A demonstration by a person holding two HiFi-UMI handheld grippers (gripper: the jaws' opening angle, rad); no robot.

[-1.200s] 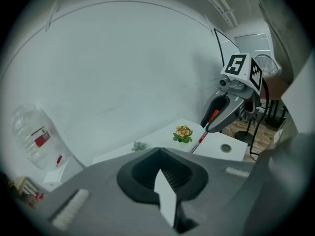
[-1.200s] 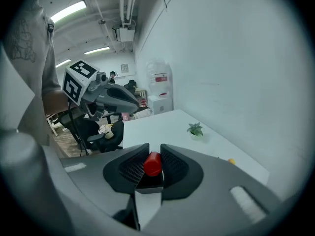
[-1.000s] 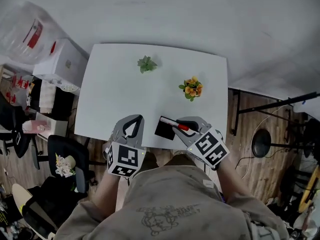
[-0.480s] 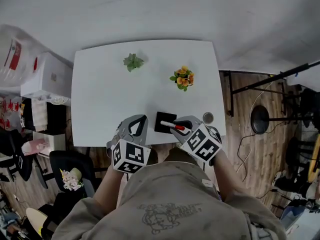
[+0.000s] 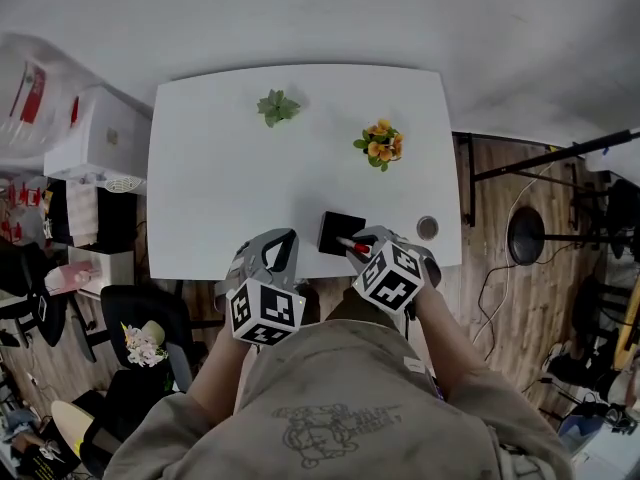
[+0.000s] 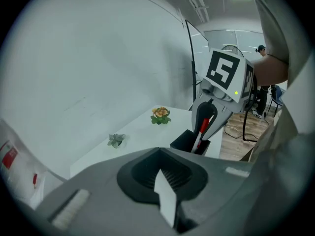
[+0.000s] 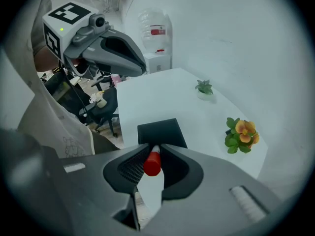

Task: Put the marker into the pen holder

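Note:
A black square pen holder [image 5: 341,233] stands near the front edge of the white table [image 5: 230,188]. My right gripper [image 5: 361,247] is just to its right, shut on a white marker with a red cap [image 5: 357,248]. In the left gripper view the marker [image 6: 202,129] points steeply down and its white lower end reaches the mouth of the holder [image 6: 186,140]. In the right gripper view the red cap [image 7: 152,162] sits between the jaws, with the holder [image 7: 160,132] right ahead. My left gripper [image 5: 285,236] hovers at the table's front edge left of the holder, shut and holding nothing.
A small green plant [image 5: 277,107] and a pot of orange flowers [image 5: 381,146] stand toward the back of the table. A small round object [image 5: 428,228] lies near the front right corner. Boxes and an office chair [image 5: 135,318] stand on the floor at the left.
My right gripper has tipped the marker from nearly flat to steeply downward at the holder's right side. The left gripper has stayed by the table's front edge. The head view has shifted.

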